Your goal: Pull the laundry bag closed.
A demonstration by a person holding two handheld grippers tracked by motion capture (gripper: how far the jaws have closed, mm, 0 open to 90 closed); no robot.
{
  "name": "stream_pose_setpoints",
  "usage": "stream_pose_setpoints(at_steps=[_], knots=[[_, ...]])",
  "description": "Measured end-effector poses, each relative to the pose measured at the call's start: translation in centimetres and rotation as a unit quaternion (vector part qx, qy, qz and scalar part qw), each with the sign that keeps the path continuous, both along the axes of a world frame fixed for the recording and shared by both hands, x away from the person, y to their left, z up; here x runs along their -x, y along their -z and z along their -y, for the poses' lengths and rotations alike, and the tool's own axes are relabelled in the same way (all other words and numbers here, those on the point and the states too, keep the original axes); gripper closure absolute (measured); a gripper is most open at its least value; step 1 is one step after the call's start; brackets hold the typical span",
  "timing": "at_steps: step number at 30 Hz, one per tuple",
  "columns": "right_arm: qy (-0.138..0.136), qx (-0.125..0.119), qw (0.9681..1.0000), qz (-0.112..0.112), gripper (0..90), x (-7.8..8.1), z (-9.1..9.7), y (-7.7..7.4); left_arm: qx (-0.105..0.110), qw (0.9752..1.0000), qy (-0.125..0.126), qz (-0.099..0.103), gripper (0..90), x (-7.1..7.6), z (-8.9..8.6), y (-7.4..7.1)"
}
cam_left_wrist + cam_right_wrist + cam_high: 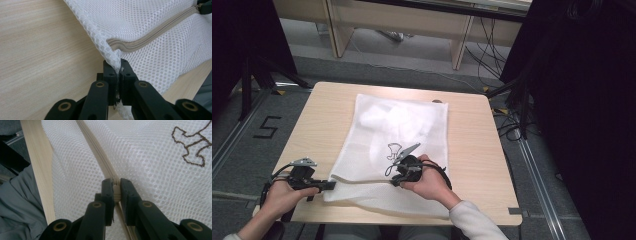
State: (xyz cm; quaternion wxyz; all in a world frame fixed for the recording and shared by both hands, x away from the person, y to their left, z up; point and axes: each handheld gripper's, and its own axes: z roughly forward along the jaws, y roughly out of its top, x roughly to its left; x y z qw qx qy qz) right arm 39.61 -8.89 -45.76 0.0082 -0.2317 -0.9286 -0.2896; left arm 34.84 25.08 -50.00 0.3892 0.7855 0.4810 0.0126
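Pale wooden bench (472,145) carries a white mesh zip bag (397,135) at centre. At seven o'clock, the left hand-held gripper (119,65) pinches its corner; at six o'clock, the right hand-held gripper (115,183) clamps its beige zipper (100,155).

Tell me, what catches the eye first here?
A white mesh bag spread over the middle of the wooden table, something white bundled inside. The left tool pinches the bag's near corner, while the right tool clamps on the beige zipper along its near edge.
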Motion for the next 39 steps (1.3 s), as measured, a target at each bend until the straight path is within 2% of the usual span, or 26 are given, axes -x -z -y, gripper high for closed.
stream_pose_setpoints(at_steps=[3, 4, 6, 10, 11, 13, 16, 22, 39], knots=[[0.002, 0.003, 1.0000, 0.000, 82.6, 0.0, 0.2, 0.0, 0.001, 1.0000, 0.002, -0.002, 85.3, 0.0, 0.0, 0.0], [0.012, 0.006, 0.9999, -0.005, 82.6, 0.1, 0.2, -0.1, 0.001, 1.0000, 0.002, -0.002, 85.3, 0.0, 0.0, 0.0], [0.001, 0.001, 1.0000, 0.000, 82.6, 0.0, 0.3, -0.1, 0.001, 1.0000, 0.002, -0.002, 85.2, 0.0, 0.0, 0.0], [0.002, -0.001, 1.0000, -0.001, 82.6, 0.0, 0.3, -0.1, 0.001, 1.0000, 0.002, -0.002, 85.3, 0.0, 0.0, 0.0], [0.002, 0.001, 1.0000, 0.000, 82.6, 0.0, 0.4, -0.1, 0.006, 1.0000, -0.003, 0.004, 85.2, 0.0, 0.0, 0.1], [0.003, 0.000, 1.0000, 0.000, 82.6, 0.0, 0.4, -0.1, -0.004, 1.0000, 0.008, -0.003, 85.3, -0.1, -0.1, 0.0], [0.008, 0.001, 0.9999, -0.007, 82.6, 0.1, 0.5, -0.2, 0.006, 1.0000, -0.003, 0.004, 85.3, 0.0, 0.0, 0.1], [0.007, 0.001, 1.0000, 0.000, 82.6, 0.1, 0.8, -0.2, 0.006, 1.0000, -0.003, 0.005, 85.3, 0.0, 0.0, 0.1], [0.008, -0.005, 1.0000, -0.001, 82.5, 0.2, 1.6, -0.3, 0.006, 1.0000, -0.003, 0.005, 85.3, 0.0, 0.1, 0.0]])
